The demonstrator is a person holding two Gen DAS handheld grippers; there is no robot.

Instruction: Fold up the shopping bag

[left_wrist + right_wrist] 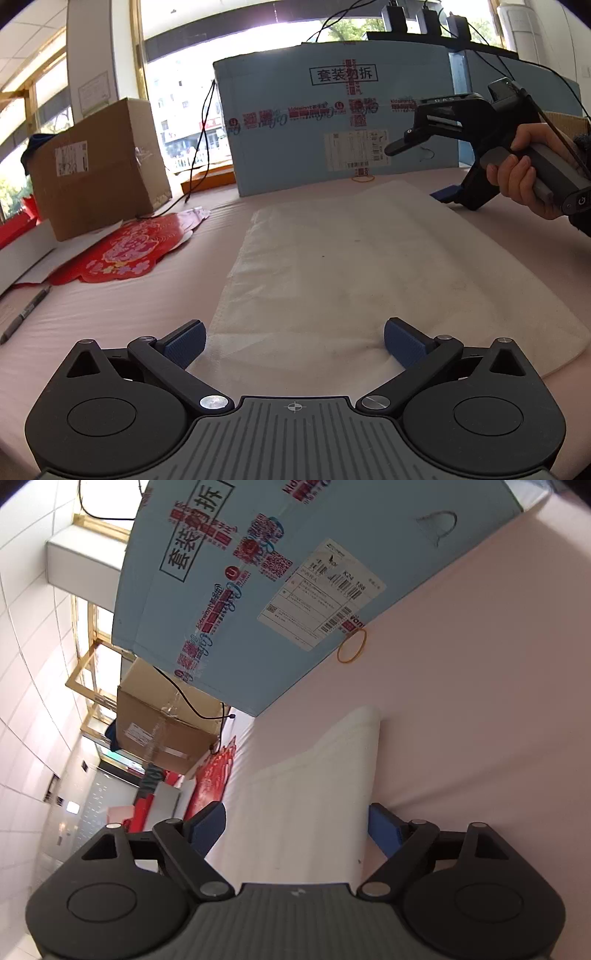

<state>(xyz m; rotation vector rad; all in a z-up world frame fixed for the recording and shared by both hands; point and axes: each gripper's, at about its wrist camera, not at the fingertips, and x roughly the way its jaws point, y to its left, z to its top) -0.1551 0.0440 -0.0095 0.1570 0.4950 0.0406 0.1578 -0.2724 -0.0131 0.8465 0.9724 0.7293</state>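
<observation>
Both jaws spread wide and empty, the left gripper (pixel 294 345) and rolled right gripper (pixel 297 829) straddle edges of the white shopping bag (pixel 369 266) lying flat on the pink table (pixel 110 314), where a shallow pinch would probably catch one layer and skew the fold.

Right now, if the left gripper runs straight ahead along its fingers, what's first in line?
Likely the white shopping bag: the open left gripper points slightly down over its near edge. The blue box stands beyond.

Shopping bag (pixel 351 266) lies flat mid-table (pixel 110 314), big box (pixel 332 122) standing right behind it. Smaller box (pixel 99 166) sits off left, paper cutout (pixel 129 251) in front of that, pen (pixel 26 314) near the left edge.
</observation>
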